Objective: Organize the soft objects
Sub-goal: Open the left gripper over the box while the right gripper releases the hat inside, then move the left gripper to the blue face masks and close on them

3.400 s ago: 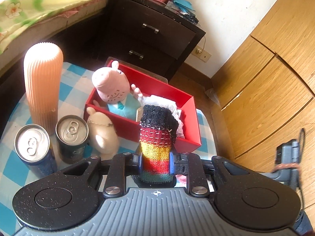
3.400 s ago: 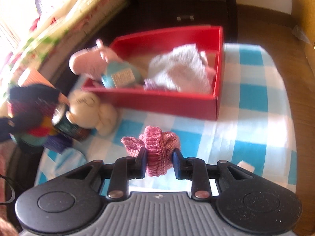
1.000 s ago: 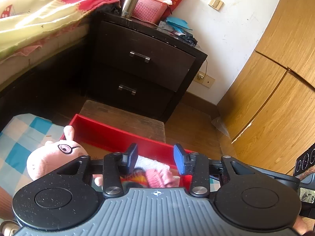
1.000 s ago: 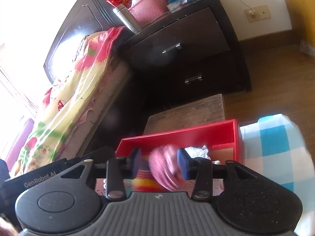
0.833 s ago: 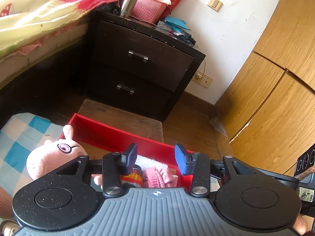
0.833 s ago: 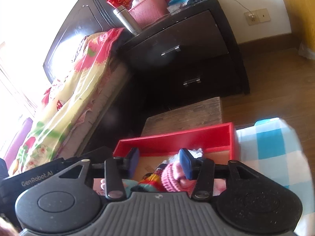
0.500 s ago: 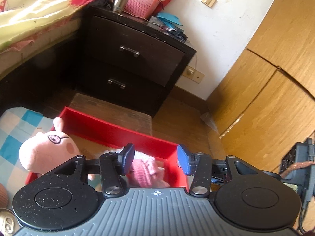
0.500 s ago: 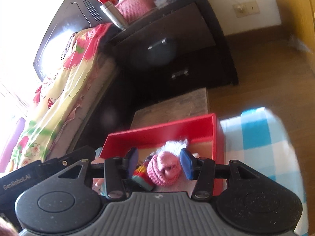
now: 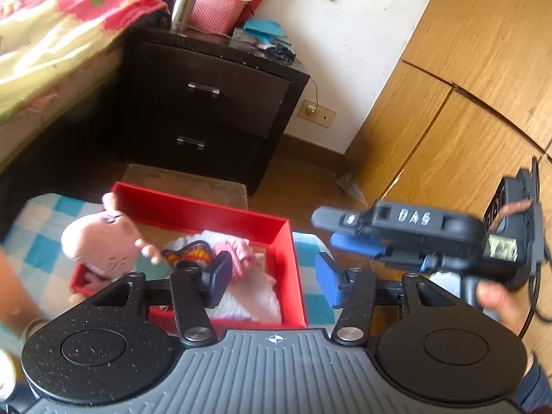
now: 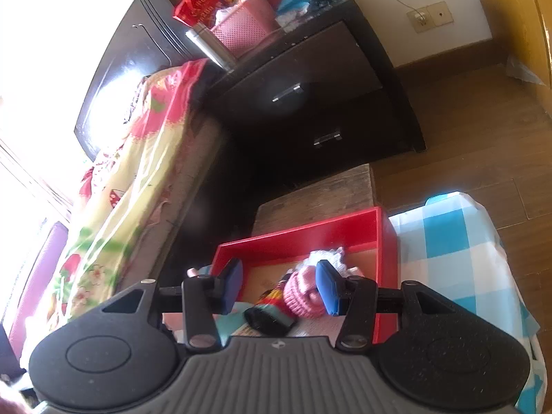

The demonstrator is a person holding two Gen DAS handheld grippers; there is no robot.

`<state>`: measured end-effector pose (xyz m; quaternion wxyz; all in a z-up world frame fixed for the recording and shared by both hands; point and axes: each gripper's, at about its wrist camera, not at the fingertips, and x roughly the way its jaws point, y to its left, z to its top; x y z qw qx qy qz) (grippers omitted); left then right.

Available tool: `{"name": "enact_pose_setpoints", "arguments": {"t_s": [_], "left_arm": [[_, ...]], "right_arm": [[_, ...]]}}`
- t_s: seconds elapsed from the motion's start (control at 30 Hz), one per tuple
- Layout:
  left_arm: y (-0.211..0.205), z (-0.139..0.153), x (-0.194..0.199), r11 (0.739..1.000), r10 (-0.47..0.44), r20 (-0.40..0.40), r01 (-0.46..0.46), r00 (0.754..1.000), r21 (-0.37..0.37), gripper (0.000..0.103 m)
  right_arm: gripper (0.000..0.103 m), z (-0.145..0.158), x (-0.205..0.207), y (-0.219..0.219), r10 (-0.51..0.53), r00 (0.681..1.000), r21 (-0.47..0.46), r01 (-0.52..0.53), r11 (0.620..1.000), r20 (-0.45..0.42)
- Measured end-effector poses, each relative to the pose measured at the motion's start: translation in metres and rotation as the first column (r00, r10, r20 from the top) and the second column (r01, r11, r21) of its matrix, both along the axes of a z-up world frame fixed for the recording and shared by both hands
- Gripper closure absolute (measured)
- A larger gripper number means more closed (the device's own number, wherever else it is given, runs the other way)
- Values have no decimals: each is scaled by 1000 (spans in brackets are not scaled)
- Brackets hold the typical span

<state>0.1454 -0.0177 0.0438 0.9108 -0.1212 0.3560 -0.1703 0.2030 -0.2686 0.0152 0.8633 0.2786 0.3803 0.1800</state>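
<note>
Both grippers are hanging above a red box [image 9: 288,238] on a blue-and-white checked cloth [image 10: 459,238], and both are now empty. The left gripper [image 9: 272,276] is standing wide open with nothing between its blue pads. The right gripper [image 10: 281,284] is equally wide open; in the left view it is showing at the right edge, blurred and held by a hand [image 9: 496,305].

A few seconds ago each was clamping a knitted piece: the left a rainbow-striped sock, the right a pink one. Both pieces are now lying inside the box. The striped sock [image 9: 188,252] is resting in the middle, and the pink sock [image 10: 303,291] is lying just beside it, both on top of a white cloth [image 9: 255,300]. A pink pig toy [image 9: 100,238] is leaning at the box's left end, its head poking over the rim.

A dark nightstand [image 9: 214,103] and a bed [image 9: 45,48] are standing behind the table.

Judging from this, the two socks are dropped off and that step is done. A pale plush seen earlier beside the box is not visible now, so it may be waiting as the next soft thing to collect.
</note>
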Motion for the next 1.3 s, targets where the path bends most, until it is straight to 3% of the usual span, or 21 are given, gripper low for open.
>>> {"name": "enact_pose_setpoints", "arguments": {"t_s": [0.17, 0.4, 0.73, 1.07, 1.3], "left_arm": [[23, -3, -40, 999, 39, -21, -39, 999, 11, 47], [77, -37, -81, 988, 152, -137, -148, 979, 44, 47], [138, -80, -103, 964, 256, -253, -229, 933, 132, 46], [142, -120, -94, 960, 262, -352, -204, 899, 193, 46], [148, -136, -84, 946, 305, -362, -236, 881, 223, 46]], "right_arm": [[77, 31, -29, 4, 24, 999, 14, -25, 1000, 49], [74, 51, -66, 16, 68, 995, 15, -69, 997, 67], [74, 36, -112, 66, 198, 980, -102, -195, 975, 21], [73, 27, -124, 64, 183, 983, -64, -183, 981, -11], [73, -1, -125, 102, 285, 955, -128, -295, 947, -85]]}}
